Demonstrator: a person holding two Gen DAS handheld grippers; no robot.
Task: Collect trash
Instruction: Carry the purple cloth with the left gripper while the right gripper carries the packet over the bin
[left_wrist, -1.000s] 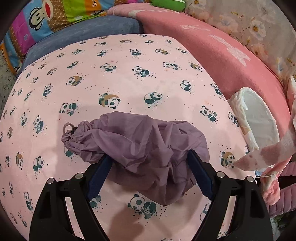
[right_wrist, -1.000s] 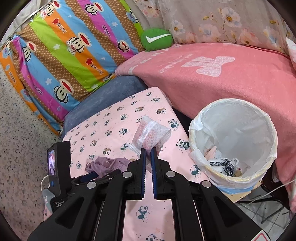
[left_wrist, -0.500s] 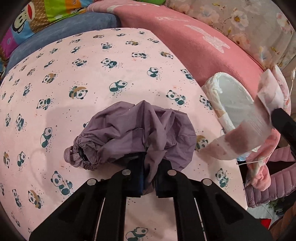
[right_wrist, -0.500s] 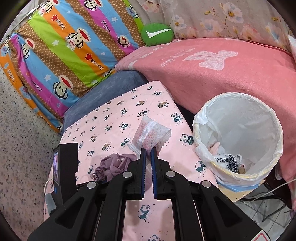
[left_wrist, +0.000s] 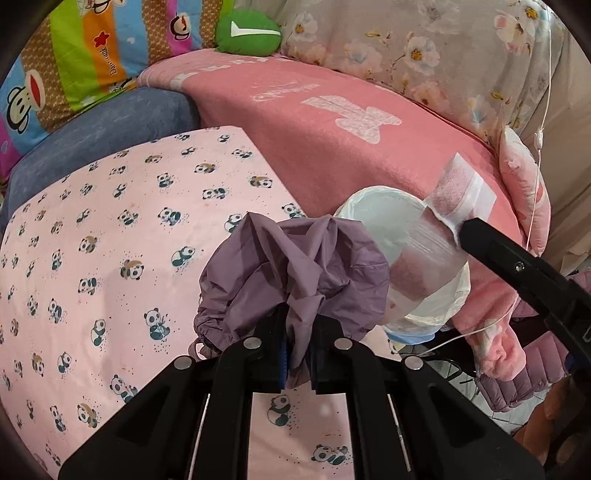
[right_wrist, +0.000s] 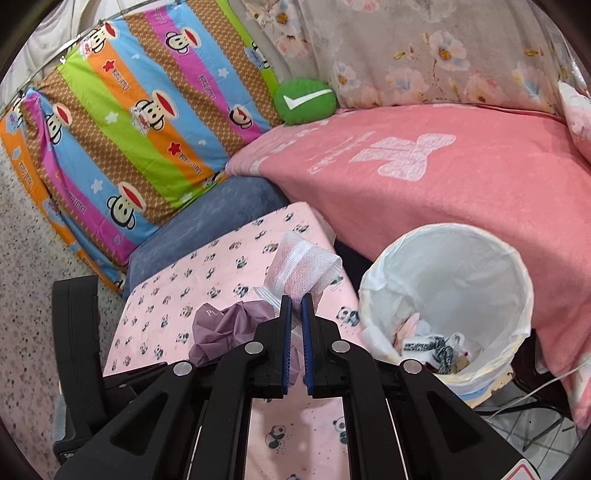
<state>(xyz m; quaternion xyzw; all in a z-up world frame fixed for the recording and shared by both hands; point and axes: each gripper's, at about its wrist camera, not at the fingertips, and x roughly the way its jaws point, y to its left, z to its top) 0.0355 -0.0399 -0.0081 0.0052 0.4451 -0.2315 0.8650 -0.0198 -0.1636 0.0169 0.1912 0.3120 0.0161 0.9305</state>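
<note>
**Both pieces gripped, neither binned yet**

The lined bin (right_wrist: 448, 295) beside the panda-print surface (left_wrist: 110, 229) already holds scraps; the left gripper (left_wrist: 297, 354) is clamped on the purple cloth bag (left_wrist: 295, 269), lifted off the surface; the right gripper (right_wrist: 293, 325) pinches a pink-white wrapper (right_wrist: 303, 266) near the rim; both drops remain; the bin's contents are hard to make out.

The purple cloth (right_wrist: 225, 325) shows pale letters "PU" on a fold facing up in the right wrist view (the rest of the word is lost in the creases). The striped monkey pillow (right_wrist: 140, 122) carries small repeated script printed sideways along its stripes, too small to read. The green cushion (right_wrist: 304, 100) bears a white check mark. The pink blanket (right_wrist: 424, 162) has a white bow figure with cursive lettering beside it, not legible.
</note>
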